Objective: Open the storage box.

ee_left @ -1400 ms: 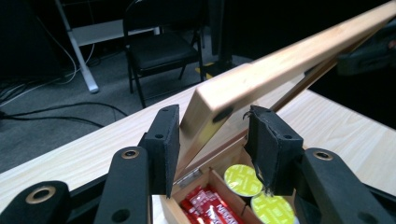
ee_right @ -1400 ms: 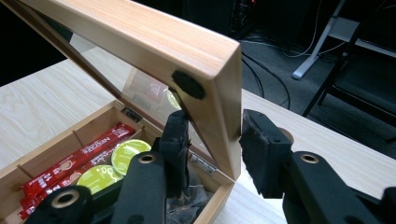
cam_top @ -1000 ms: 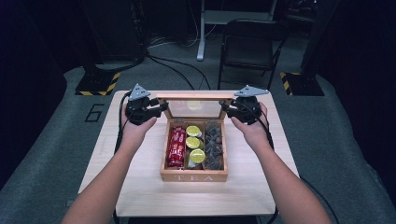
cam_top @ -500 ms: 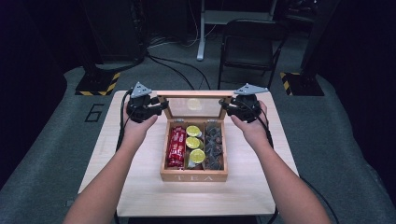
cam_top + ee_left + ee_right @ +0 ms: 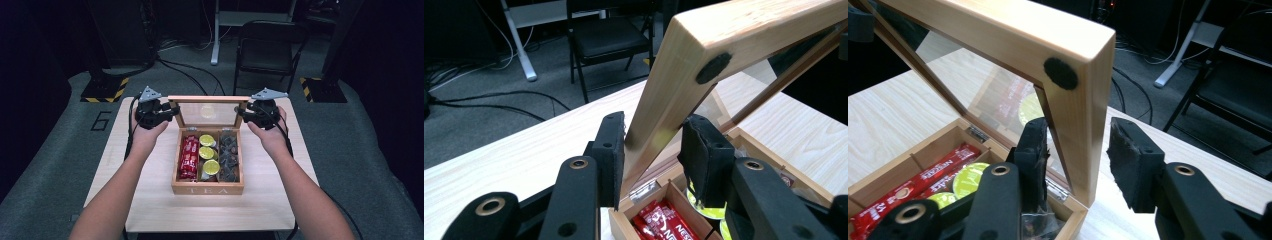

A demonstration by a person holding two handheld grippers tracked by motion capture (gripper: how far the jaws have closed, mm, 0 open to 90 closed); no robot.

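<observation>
A dark room with cables on a grey floor, a black folding chair [image 5: 267, 47] and a desk leg lies behind a pale wooden table [image 5: 150, 200]. In the middle of the table stands a wooden tea box [image 5: 207, 189], the word TEA on its front wall. Its glass-paned lid [image 5: 209, 114] stands raised at the far side, roughly upright, hinged along the back edge.

The box has three lengthwise compartments: red sachets [image 5: 188, 157] in the left one, round yellow-green capsules [image 5: 207, 152] in the middle one, dark wrapped pieces [image 5: 229, 155] in the right one.

The left gripper [image 5: 172, 111] sits at the left side of the lid frame, held by the person's left hand [image 5: 146, 135]. In the left gripper view its jaws bracket the lid's wooden side rail; the left pad [image 5: 613, 150] touches the wood, while the right pad stands close to the rail on the other side, with a narrow gap showing there. The jaws have just been closing on the rail.

The right gripper [image 5: 242, 114] is at the lid's right side, in the right hand [image 5: 272, 137]. In the right gripper view one pad [image 5: 1034, 150] lies against the inner face of the frame's side rail, and the other pad stands clearly apart from the outer face, so this grip is released; the jaws have just been opening, the rail between them.
</observation>
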